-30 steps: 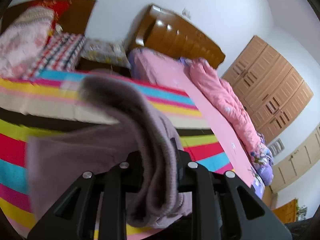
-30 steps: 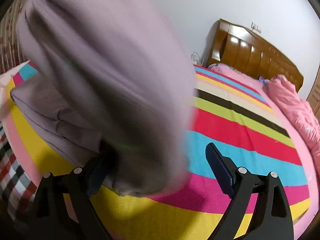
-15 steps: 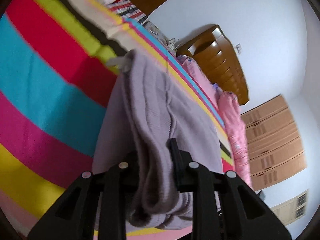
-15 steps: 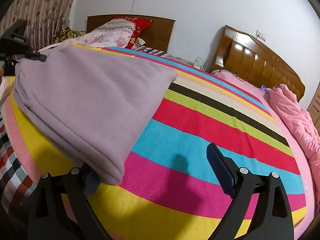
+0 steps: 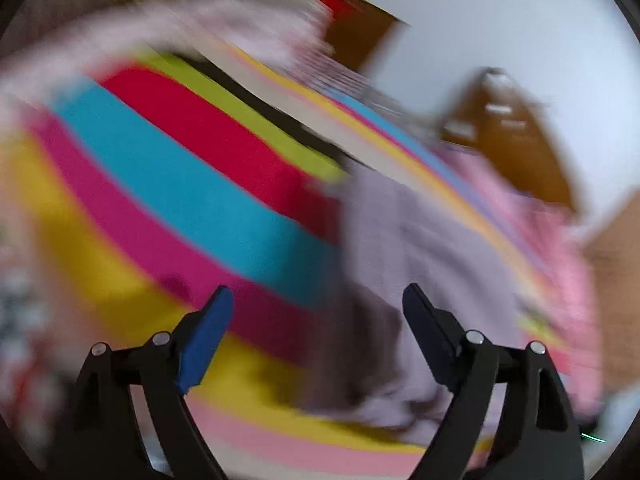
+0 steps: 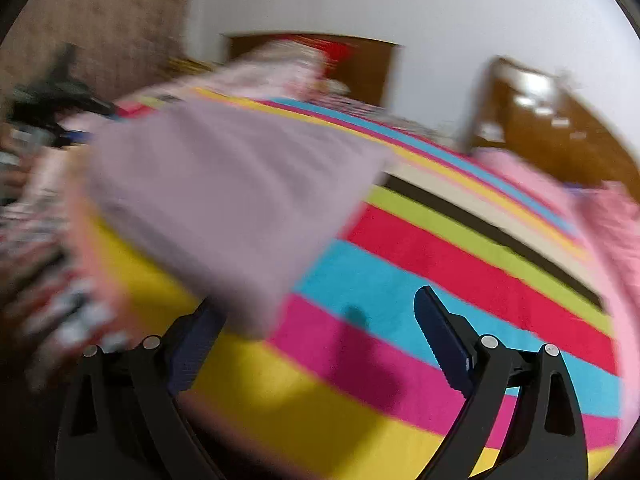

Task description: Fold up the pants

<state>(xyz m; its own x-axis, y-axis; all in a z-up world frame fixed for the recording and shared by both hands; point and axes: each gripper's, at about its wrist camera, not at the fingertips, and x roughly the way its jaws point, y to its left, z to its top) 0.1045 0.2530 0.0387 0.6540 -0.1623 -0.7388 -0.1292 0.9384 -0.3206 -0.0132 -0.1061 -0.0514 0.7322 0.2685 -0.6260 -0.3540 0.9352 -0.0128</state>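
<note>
The lilac knit pants (image 6: 224,196) lie folded on the striped bedspread (image 6: 460,280). In the left wrist view the pants (image 5: 420,260) lie ahead and to the right of my left gripper (image 5: 316,312), which is open and empty above the bed. My right gripper (image 6: 320,316) is open too, and the near corner of the folded pants lies just ahead of its left finger (image 6: 192,344). The left gripper shows in the right wrist view (image 6: 52,100), beyond the pants' far left edge. Both views are motion-blurred.
A wooden headboard (image 6: 560,128) and pink bedding (image 6: 612,216) are at the right. Another headboard with pillows (image 6: 280,68) stands at the back. A checked cloth (image 6: 48,300) hangs at the bed's near left edge.
My left gripper has opened and let go of the pants, and has pulled back to the left. The pants now rest folded on the bed. The right gripper stays open and has shifted slightly.
</note>
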